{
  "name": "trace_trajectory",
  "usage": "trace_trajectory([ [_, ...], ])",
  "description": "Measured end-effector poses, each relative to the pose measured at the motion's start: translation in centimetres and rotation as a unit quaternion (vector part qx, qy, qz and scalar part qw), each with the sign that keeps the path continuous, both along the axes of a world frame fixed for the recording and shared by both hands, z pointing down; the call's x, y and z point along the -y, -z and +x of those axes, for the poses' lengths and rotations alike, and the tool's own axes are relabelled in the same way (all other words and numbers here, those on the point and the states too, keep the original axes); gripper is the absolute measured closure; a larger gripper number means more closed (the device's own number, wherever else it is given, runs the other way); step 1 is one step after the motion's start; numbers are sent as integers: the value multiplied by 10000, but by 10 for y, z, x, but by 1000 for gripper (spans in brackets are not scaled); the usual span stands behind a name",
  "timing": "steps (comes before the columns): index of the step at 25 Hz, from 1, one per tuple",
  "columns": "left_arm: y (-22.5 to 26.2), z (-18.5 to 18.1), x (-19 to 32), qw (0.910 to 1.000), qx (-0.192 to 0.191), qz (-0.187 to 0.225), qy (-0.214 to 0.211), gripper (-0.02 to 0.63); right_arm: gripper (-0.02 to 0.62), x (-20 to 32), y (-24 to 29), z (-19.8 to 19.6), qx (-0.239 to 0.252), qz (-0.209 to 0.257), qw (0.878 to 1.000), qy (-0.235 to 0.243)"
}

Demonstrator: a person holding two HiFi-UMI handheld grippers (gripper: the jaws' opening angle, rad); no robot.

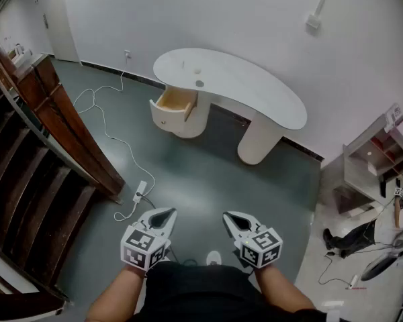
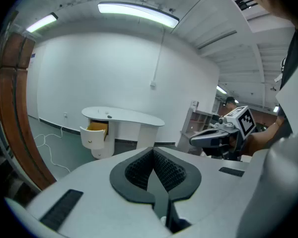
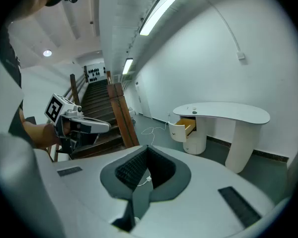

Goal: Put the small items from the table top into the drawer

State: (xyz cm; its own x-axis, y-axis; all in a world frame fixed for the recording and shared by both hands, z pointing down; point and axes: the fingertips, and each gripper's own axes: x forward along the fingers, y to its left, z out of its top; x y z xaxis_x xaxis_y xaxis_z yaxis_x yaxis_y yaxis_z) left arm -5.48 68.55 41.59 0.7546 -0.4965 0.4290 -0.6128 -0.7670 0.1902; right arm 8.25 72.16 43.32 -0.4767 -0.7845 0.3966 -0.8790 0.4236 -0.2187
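Note:
A white kidney-shaped table (image 1: pixel 255 92) stands far ahead against the wall, with its wooden-lined drawer (image 1: pixel 176 101) pulled open at the left end. On the top lie a grey disc (image 1: pixel 199 83), a small white round piece (image 1: pixel 197 71) and a thin upright item (image 1: pixel 183 64). My left gripper (image 1: pixel 166 212) and right gripper (image 1: pixel 230 216) are held low in front of me, well short of the table, both shut and empty. The left gripper view shows its own jaws (image 2: pixel 153 151) closed, the table (image 2: pixel 134 117) and the drawer (image 2: pixel 96 128). The right gripper view shows closed jaws (image 3: pixel 148 148) and the drawer (image 3: pixel 188 125).
A dark wooden staircase (image 1: pixel 33 153) runs along the left. A white cable and power strip (image 1: pixel 140 192) lie on the grey floor between me and the table. A shelf unit (image 1: pixel 376 159) and clutter stand at the right.

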Motion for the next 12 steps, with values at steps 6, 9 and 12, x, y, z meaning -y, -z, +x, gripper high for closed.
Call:
trace_trajectory([
  [6, 0, -2, 2, 10000, 18, -8, -35, 592, 597, 1, -3, -3, 16, -37, 10000, -20],
  [9, -1, -5, 2, 10000, 36, -16, -45, 592, 597, 1, -4, -7, 32, -37, 10000, -50],
  [12, -2, -8, 3, 9999, 49, -45, -77, 592, 597, 1, 0, -13, 194, 14, 9998, -27],
])
